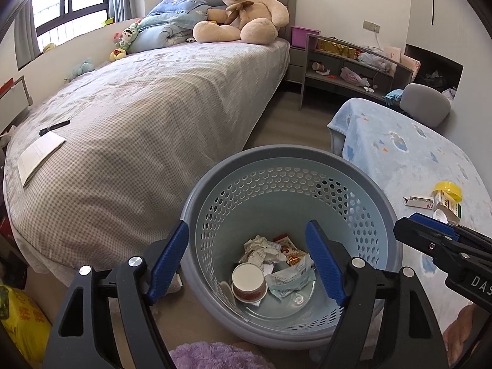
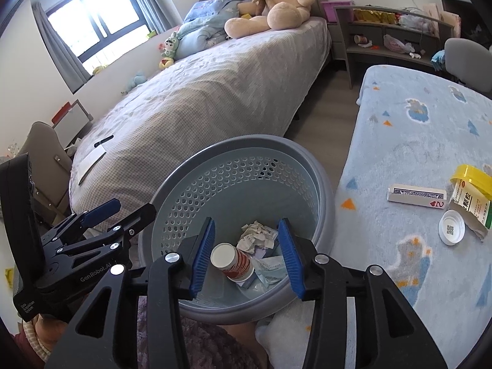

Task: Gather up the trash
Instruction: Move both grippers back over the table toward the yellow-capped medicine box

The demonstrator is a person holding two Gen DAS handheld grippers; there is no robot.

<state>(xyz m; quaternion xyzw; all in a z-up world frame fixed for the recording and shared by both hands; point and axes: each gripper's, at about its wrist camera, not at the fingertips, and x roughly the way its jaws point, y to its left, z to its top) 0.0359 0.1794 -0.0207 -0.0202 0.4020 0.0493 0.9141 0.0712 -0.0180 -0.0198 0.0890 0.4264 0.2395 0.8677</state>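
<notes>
A grey-blue perforated bin (image 1: 379, 203) (image 2: 310, 169) stands on the floor between the bed and a blanket-covered table. Inside lie a paper cup (image 1: 248, 281) (image 2: 231, 259), crumpled paper (image 1: 261, 247) (image 2: 255, 235) and plastic wrappers (image 1: 289, 278). My left gripper (image 1: 249, 227) is open and empty above the bin. My right gripper (image 2: 246, 224) is open and empty over the bin too. On the table lie a card box (image 2: 416, 200), a yellow lid (image 2: 470, 178), a torn medicine box (image 2: 470, 209) and a white cap (image 2: 451, 227).
A bed (image 1: 147, 117) with a teddy bear (image 1: 246, 9), a pen and a paper sheet fills the left. The blue blanket table (image 2: 415, 141) is at the right. A cluttered shelf desk (image 1: 347, 64) and grey chair stand behind.
</notes>
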